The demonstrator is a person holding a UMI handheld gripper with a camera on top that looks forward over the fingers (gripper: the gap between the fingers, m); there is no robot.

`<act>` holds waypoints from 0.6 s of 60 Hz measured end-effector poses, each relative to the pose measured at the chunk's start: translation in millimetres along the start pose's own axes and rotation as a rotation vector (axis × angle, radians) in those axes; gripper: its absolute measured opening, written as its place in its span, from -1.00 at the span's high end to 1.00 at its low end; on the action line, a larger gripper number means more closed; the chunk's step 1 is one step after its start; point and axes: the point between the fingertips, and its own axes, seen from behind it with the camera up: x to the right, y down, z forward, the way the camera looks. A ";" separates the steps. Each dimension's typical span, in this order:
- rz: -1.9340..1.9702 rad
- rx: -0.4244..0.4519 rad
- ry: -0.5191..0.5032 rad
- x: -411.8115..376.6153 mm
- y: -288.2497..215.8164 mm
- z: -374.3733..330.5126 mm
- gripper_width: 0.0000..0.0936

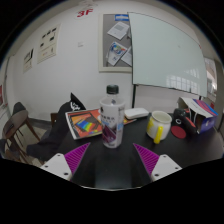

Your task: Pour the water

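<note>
A whiteboard (170, 48) fills the upper right. Papers (118, 42) hang at upper centre, posters (45, 45) at upper left. A colourful booklet (84, 127) lies mid-frame on the dark table (110, 165); a chair (18, 125) stands far left.

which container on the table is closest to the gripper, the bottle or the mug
The clear water bottle with the white cap, standing just ahead of the open gripper. The yellow mug sits farther off, beyond one finger.
</note>
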 end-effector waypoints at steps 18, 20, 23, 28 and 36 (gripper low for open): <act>-0.001 0.092 0.072 4.4 -47.2 96.4 -0.74; -0.001 0.105 0.071 4.6 -51.2 101.1 -0.69; 0.000 0.123 0.060 2.1 -56.3 105.9 -0.54; 0.003 0.152 0.057 1.9 -61.1 110.6 -0.17; 0.009 0.168 0.030 -2.9 -63.3 113.4 0.06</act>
